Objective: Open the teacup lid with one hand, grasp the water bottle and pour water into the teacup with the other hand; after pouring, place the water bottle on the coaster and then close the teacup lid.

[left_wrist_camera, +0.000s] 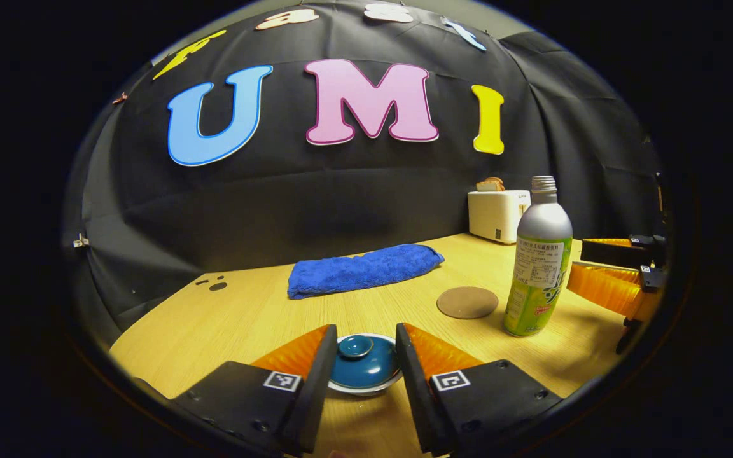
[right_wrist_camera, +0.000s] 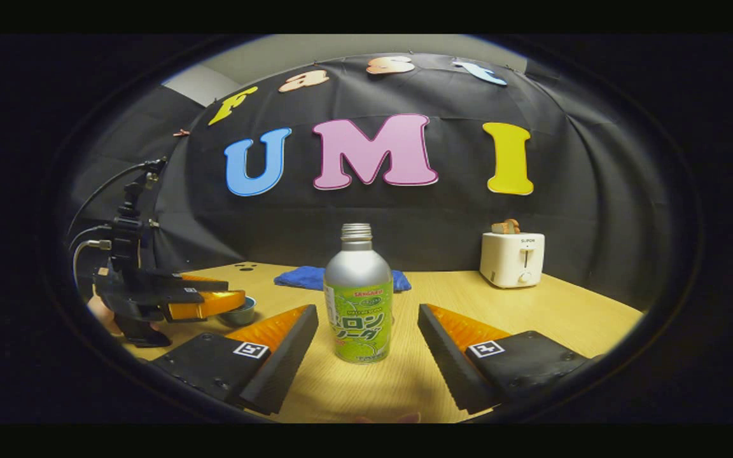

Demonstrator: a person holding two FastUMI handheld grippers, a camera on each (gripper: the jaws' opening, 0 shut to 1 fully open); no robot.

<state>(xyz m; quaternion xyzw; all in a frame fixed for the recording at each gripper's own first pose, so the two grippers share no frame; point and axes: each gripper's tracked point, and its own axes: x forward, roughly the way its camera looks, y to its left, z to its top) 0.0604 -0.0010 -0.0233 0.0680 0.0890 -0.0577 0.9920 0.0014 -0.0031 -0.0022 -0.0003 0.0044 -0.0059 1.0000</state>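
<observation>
Now our left gripper (left_wrist_camera: 366, 356) has its fingers apart around the teacup lid (left_wrist_camera: 363, 364), and our right gripper (right_wrist_camera: 366, 356) waits wide apart before the water bottle (right_wrist_camera: 358, 296). If we close off-centre on the small knob (left_wrist_camera: 354, 346), the lid may slip and the teacup (right_wrist_camera: 239, 313) may shift; a high grip could tip the bottle beside the coaster (left_wrist_camera: 467, 302).

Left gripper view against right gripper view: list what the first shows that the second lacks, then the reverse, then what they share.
Left gripper view alone: the teacup lid with its knob, framed between the open left gripper, and the round coaster beside the bottle.

Right gripper view alone: the toaster's front lever, and the open right gripper with the water bottle standing between its fingers, untouched.

Both: the bottle, uncapped and upright, the blue towel, the white toaster, the wooden table, and each other's gripper.
</observation>
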